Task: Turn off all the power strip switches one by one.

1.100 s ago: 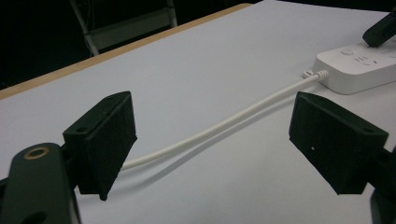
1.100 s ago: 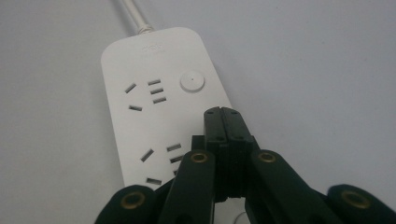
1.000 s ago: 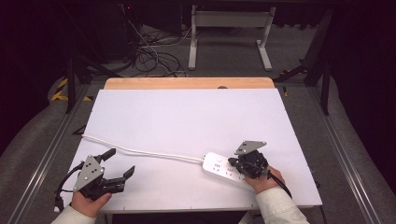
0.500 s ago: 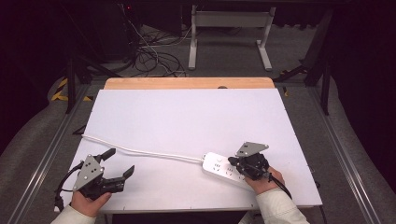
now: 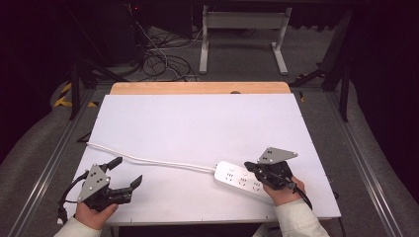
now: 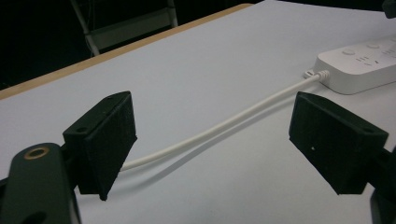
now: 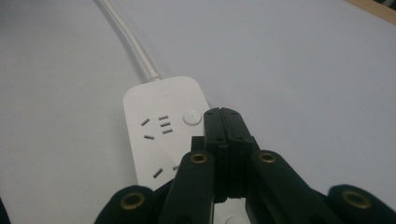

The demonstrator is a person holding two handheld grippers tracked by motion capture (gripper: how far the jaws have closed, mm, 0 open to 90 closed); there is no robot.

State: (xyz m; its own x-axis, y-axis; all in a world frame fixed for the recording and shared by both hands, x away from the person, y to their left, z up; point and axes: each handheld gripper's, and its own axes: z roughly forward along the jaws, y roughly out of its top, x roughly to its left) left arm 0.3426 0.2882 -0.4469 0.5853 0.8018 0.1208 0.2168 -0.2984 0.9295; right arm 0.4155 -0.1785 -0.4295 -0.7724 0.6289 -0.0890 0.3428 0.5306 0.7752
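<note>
Power strip at table's five o'clock, right gripper over it.

The right gripper (image 5: 253,168), jaws pressed together and empty, sits above the smooth white plastic power strip (image 5: 242,178), whose long axis runs ten to four o'clock. Its round white cord (image 5: 148,160) trails toward nine o'clock. The left gripper (image 5: 126,173), jaws spread wide, waits at seven o'clock, just beside the cord.

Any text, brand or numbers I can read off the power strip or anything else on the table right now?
None can be read.
The power strip has a faint raised mark near its cable end in the right gripper view, too blurred to read.
Its buttons and sockets carry no legible labels.
The grippers' grey plates and the white table cover are blank.
</note>
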